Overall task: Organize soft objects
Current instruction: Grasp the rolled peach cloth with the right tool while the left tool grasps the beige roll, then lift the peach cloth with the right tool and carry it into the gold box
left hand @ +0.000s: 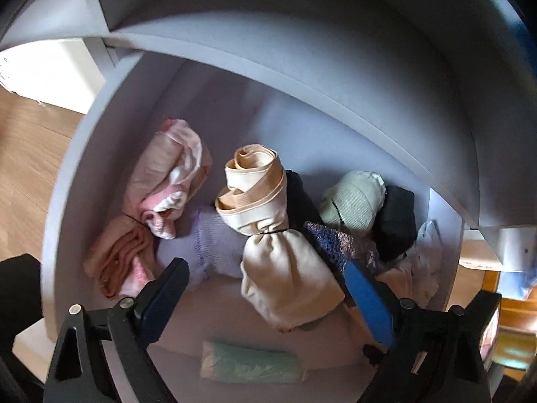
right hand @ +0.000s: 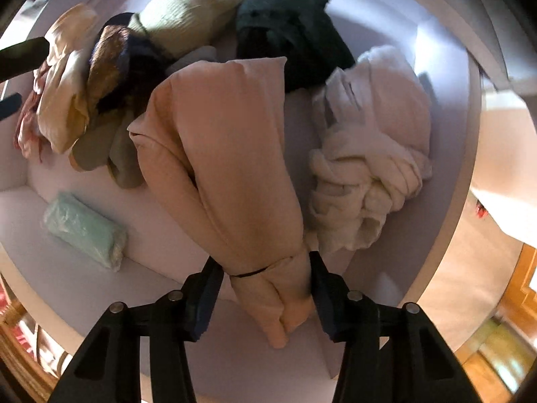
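Note:
Rolled, tied clothes lie inside a white shelf compartment (left hand: pixel 235 107). My left gripper (left hand: pixel 265 275) is open in front of it; a cream roll (left hand: pixel 285 268) tied with a black band stands between its fingers, apart from the left one. Beside it lie a lavender roll (left hand: pixel 208 245), pink rolls (left hand: pixel 167 174), a pale green knit roll (left hand: pixel 352 201) and a dark roll (left hand: pixel 396 221). My right gripper (right hand: pixel 265 282) is shut on a peach roll (right hand: pixel 228 154) at its black band, on the shelf floor. A white bundle (right hand: pixel 372 154) lies to its right.
A mint green plastic-wrapped pack (left hand: pixel 251 362) lies at the compartment's front, also in the right wrist view (right hand: pixel 85 231). The shelf board (left hand: pixel 302 43) above hangs close over the clothes. Wooden floor (left hand: pixel 27 141) shows to the left.

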The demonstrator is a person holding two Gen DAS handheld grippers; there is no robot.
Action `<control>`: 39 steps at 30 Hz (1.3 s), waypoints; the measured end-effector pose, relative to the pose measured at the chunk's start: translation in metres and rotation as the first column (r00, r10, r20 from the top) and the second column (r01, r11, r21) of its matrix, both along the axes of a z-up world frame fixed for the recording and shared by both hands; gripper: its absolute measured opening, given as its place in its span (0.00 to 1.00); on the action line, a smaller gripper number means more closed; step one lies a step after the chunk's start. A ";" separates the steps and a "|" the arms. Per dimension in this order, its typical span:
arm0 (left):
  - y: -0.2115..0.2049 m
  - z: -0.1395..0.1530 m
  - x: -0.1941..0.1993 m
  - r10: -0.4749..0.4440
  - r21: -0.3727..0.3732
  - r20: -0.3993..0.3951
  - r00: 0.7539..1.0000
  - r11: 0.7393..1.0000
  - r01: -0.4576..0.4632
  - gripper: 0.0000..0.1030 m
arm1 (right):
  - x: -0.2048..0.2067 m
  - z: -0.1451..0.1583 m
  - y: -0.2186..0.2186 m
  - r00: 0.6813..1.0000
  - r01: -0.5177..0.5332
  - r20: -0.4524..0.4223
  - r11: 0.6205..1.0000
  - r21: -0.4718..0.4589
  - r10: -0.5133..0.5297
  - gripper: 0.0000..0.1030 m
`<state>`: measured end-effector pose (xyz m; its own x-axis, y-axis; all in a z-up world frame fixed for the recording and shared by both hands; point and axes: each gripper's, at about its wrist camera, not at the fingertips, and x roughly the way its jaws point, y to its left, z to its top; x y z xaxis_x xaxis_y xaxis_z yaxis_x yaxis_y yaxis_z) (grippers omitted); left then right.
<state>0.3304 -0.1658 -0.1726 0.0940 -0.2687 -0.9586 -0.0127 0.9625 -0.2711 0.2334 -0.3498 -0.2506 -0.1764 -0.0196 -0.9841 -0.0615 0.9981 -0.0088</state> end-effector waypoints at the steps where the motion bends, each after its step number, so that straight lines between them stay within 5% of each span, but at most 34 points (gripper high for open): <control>1: -0.002 -0.004 0.002 0.005 -0.009 -0.010 1.000 1.000 -0.005 0.87 | -0.001 0.000 -0.002 1.000 0.011 0.000 1.000 0.003 -0.011 0.49; 9: -0.010 -0.034 0.013 0.012 -0.008 -0.072 0.997 1.000 -0.012 0.77 | -0.003 0.005 -0.005 0.997 0.077 -0.011 0.996 0.038 -0.076 0.49; 14: -0.018 -0.036 0.015 -0.032 0.018 -0.051 0.998 0.999 0.033 0.73 | -0.011 0.002 -0.018 0.975 0.223 -0.056 0.965 0.138 -0.217 0.48; 17: -0.023 -0.035 0.017 -0.071 0.065 -0.033 0.997 0.995 0.073 0.56 | -0.014 0.000 -0.026 0.961 0.276 -0.068 0.947 0.162 -0.269 0.49; 20: -0.022 -0.035 0.015 -0.083 0.006 -0.041 0.996 0.997 0.083 0.37 | -0.017 -0.008 -0.036 0.954 0.299 -0.074 0.937 0.178 -0.291 0.49; 28: -0.009 -0.034 0.008 -0.080 -0.036 -0.053 0.995 0.996 0.078 0.33 | -0.017 0.004 -0.028 0.979 0.200 0.008 0.973 0.117 -0.202 0.46; 39: -0.002 -0.015 -0.010 -0.149 -0.018 -0.012 0.989 0.989 0.149 0.33 | -0.021 0.048 -0.048 0.943 0.305 0.056 0.919 0.251 -0.329 0.42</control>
